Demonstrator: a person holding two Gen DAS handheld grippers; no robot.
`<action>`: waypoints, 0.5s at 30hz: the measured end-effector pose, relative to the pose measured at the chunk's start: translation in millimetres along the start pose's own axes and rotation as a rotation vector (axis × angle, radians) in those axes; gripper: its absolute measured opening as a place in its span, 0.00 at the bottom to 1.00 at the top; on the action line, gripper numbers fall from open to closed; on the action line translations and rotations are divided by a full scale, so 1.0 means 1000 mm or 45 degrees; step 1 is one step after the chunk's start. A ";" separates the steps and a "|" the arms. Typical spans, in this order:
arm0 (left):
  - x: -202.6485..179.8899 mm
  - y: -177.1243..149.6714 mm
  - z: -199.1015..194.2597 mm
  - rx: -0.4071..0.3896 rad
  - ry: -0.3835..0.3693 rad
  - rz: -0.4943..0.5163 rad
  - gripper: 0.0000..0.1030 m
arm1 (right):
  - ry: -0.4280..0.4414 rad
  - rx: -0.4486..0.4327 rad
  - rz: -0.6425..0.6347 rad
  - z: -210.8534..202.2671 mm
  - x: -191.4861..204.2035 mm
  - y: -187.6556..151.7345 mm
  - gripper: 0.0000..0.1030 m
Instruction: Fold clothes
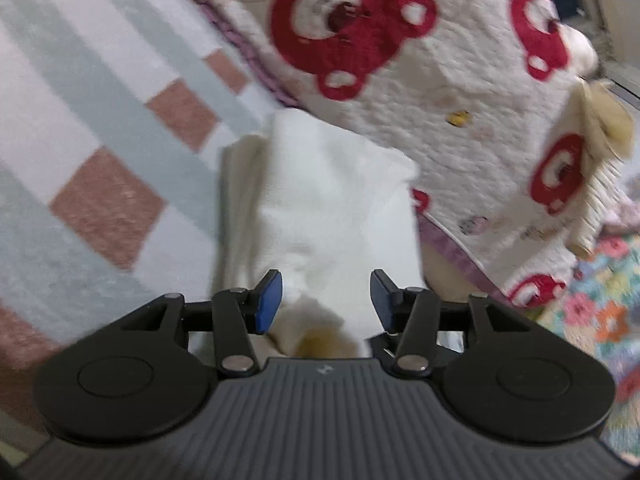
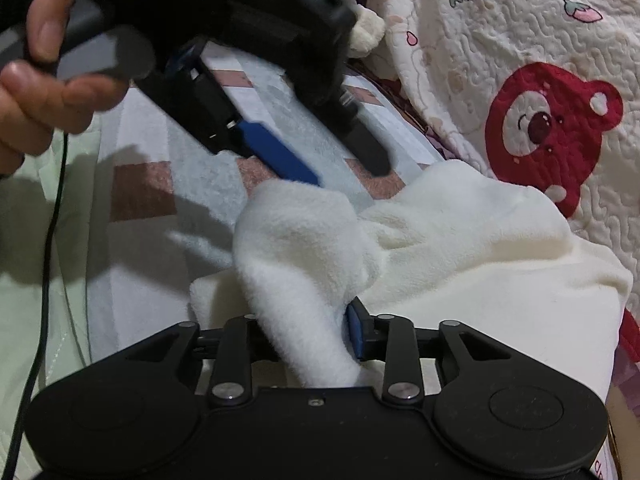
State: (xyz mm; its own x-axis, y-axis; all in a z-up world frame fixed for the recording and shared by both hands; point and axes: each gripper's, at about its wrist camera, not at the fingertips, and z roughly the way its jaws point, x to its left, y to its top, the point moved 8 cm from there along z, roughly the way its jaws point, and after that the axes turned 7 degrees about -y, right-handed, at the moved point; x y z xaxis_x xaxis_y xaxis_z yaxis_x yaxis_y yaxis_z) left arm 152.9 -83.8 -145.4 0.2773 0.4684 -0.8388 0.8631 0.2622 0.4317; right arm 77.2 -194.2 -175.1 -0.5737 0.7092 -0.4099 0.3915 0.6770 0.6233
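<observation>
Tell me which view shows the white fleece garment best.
The right wrist view: the white fleece garment spreads across the frame in sharp focus, its folds and a bunched part running between the right claw fingers. The left wrist view shows it blurred, lying between the open left claw fingers.

Checked bedsheet (image 1: 92, 128) fills the left of frame; on it, the white fleece (image 2: 460, 248) sits centre, with the bear-print quilt (image 2: 500, 80) spread across the upper right.
</observation>
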 end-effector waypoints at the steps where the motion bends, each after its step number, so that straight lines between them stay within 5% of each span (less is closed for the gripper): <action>1: -0.005 -0.005 0.005 0.030 0.015 0.048 0.48 | 0.003 -0.011 0.003 -0.004 0.001 0.000 0.37; 3: -0.012 -0.013 0.014 0.082 0.069 0.150 0.49 | 0.018 -0.038 0.015 -0.013 0.003 0.000 0.38; 8: -0.001 -0.036 0.028 0.193 0.375 0.354 0.49 | 0.200 -0.091 0.159 -0.037 -0.002 -0.008 0.44; 12: 0.006 -0.041 0.030 0.196 0.415 0.358 0.49 | 0.365 -0.113 0.484 -0.067 -0.040 -0.022 0.42; 15: 0.006 -0.041 0.027 0.185 0.424 0.374 0.49 | 0.267 -0.113 0.650 -0.091 -0.083 -0.044 0.43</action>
State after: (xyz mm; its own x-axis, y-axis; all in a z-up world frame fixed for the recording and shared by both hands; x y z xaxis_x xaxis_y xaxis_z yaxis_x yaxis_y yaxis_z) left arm 130.8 -114.6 -176.9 0.3889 0.7568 -0.5254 0.8249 -0.0321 0.5644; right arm 41.9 -300.5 -107.6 -0.4614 0.8821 0.0949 0.6005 0.2319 0.7652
